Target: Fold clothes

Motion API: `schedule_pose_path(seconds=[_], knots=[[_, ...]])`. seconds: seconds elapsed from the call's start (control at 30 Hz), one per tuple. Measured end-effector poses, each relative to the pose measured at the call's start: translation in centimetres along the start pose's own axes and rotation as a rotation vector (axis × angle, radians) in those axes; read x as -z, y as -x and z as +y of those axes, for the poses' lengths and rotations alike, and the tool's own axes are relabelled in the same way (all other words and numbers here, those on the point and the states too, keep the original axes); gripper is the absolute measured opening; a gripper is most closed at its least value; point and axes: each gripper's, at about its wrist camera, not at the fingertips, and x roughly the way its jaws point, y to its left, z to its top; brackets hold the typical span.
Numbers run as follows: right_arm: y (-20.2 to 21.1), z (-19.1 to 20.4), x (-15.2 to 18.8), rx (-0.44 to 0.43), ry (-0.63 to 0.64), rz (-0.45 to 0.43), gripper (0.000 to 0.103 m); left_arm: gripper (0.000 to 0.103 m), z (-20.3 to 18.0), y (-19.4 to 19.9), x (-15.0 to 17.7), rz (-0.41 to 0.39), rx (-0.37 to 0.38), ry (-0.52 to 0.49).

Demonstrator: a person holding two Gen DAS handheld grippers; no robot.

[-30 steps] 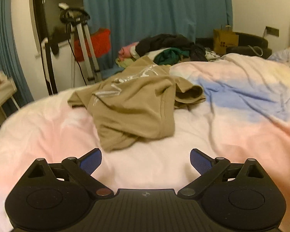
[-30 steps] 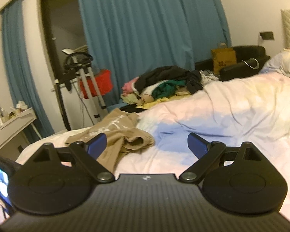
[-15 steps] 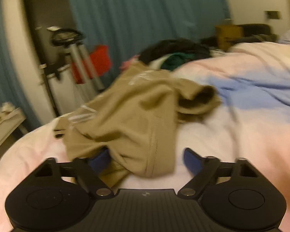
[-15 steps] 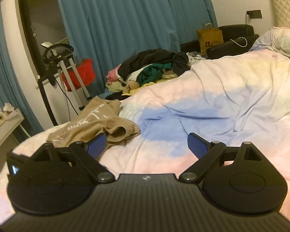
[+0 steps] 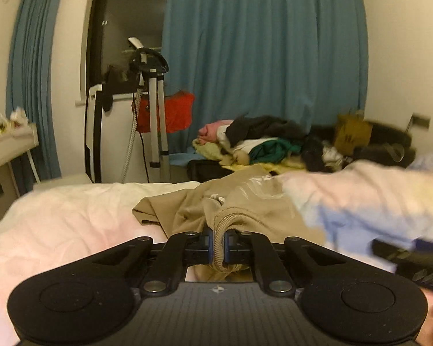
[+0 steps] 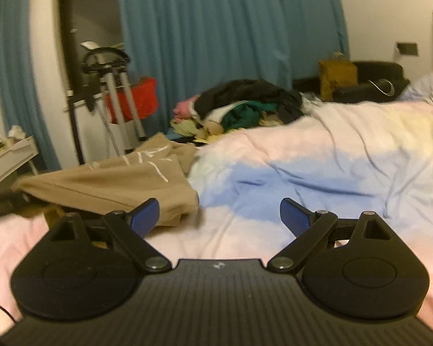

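- The tan top lies crumpled on the bed, at about 12 o'clock from the left tongs and 10 o'clock from the right tongs; it is not flat and no fold shows.
- The left tongs are clenched on a ribbed hem or cuff of the top; which edge it is I cannot tell, since the cloth bunches there.
- The right tongs are released, fingers wide apart, hanging over bare duvet just beside the top's near edge.
- Judgement: the step is spreading the top flat. It would go best if the right tongs take a matching edge well apart from the left grip, so the cloth can be drawn taut between them.
- Pull low along the bed, not upward, or the duvet may ruck with it.
- The clothes pile at 12 o'clock lies well apart.
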Motion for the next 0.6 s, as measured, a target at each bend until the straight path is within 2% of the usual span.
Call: schedule_pose_path(seconds=[0.13,0.2,0.43,0.5,0.6], knots=[[2.6,1.8,-0.4,-0.079,0.044,-0.027,0.092,0.006,1.8,4.5,-0.9,-0.027,0.061,0.051],[4.1,3.0,-0.5,-0.117,0.068,-0.027,0.092,0.006,2.2,7.4,-1.2,-0.065,0.101,0.067],[9.1,7.5,0.3,-0.288,0.176,-0.022,0.092,0.006,4.3,12.8,-0.7,-0.131,0.186,0.115],[9.3,8.9,0.9,-0.335,0.230,0.003,0.092,0.006,4.8,14.3,-0.6,-0.150,0.210,0.129],[8.6,10.8,1.9,-0.387,0.301,0.066,0.092,0.006,6.8,12.9,-0.1,-0.108,0.189,0.194]])
